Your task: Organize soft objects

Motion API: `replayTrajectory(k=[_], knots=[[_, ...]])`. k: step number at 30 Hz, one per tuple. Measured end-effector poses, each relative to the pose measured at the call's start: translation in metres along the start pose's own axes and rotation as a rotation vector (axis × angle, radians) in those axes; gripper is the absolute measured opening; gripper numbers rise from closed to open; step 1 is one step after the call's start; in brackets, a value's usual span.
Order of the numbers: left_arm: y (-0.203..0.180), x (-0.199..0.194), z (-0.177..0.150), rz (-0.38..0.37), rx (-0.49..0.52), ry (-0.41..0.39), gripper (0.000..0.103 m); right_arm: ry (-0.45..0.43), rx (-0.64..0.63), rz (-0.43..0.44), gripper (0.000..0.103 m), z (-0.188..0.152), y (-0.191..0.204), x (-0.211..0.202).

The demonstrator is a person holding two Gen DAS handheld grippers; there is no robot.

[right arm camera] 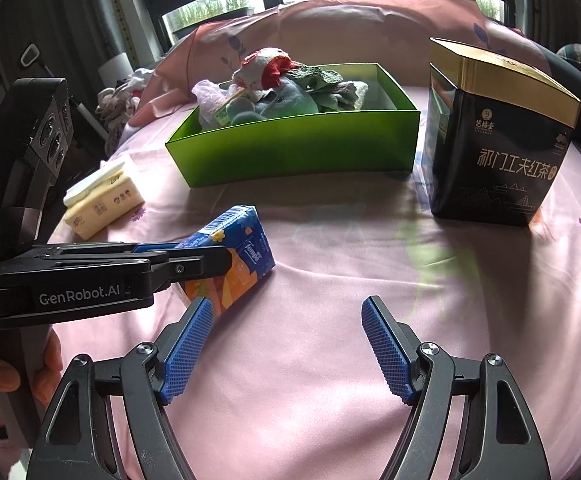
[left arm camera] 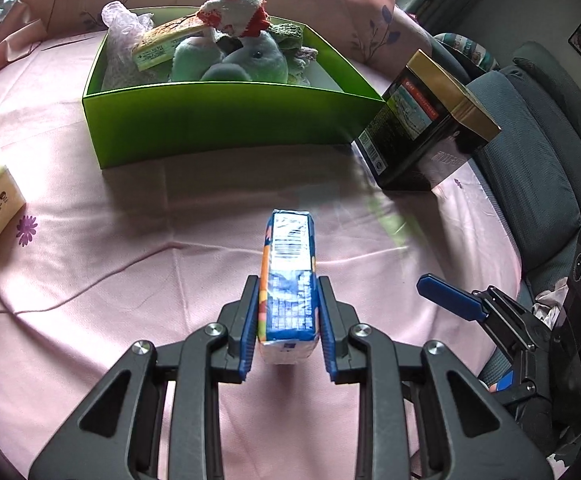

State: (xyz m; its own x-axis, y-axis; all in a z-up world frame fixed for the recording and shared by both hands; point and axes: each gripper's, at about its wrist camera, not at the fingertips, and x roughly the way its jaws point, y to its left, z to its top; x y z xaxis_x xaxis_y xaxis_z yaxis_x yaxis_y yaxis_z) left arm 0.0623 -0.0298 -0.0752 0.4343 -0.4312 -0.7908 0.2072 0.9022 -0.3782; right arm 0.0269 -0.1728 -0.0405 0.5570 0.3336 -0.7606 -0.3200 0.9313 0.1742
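Observation:
My left gripper (left arm camera: 289,284) is shut on a blue and orange tissue pack (left arm camera: 289,276), which rests on the pink cloth; the pack also shows in the right wrist view (right arm camera: 234,248), with the left gripper (right arm camera: 210,258) around it. A green box (left arm camera: 226,120) stands beyond it, holding a blue plush toy (left arm camera: 250,62), a red and white knitted piece (left arm camera: 238,6) and other soft items. The box also shows in the right wrist view (right arm camera: 298,148). My right gripper (right arm camera: 286,310) is open and empty, low over the cloth to the right of the pack.
A black and gold tea tin (left arm camera: 426,128) stands right of the green box, also in the right wrist view (right arm camera: 498,140). A yellow tissue pack (right arm camera: 102,196) lies at the left. A grey sofa (left arm camera: 538,152) is beyond the table's right edge.

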Motion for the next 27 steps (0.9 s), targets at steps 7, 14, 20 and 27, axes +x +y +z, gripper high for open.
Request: replayTrajectory(k=[7,14,20,27], knots=[[-0.005,-0.008,0.002,0.072,0.046,-0.039,0.060,0.001,0.001,0.016,0.078,0.000,0.001,0.001],[-0.009,-0.018,0.005,0.142,0.079,-0.082,0.068,-0.002,-0.003,0.028,0.078,0.000,0.003,0.000],[-0.003,-0.031,0.002,0.211,0.105,-0.111,0.072,-0.007,-0.017,0.057,0.078,0.000,0.007,0.000],[0.018,-0.035,-0.015,0.194,0.069,-0.090,0.072,0.017,-0.071,0.119,0.078,-0.002,0.024,0.013]])
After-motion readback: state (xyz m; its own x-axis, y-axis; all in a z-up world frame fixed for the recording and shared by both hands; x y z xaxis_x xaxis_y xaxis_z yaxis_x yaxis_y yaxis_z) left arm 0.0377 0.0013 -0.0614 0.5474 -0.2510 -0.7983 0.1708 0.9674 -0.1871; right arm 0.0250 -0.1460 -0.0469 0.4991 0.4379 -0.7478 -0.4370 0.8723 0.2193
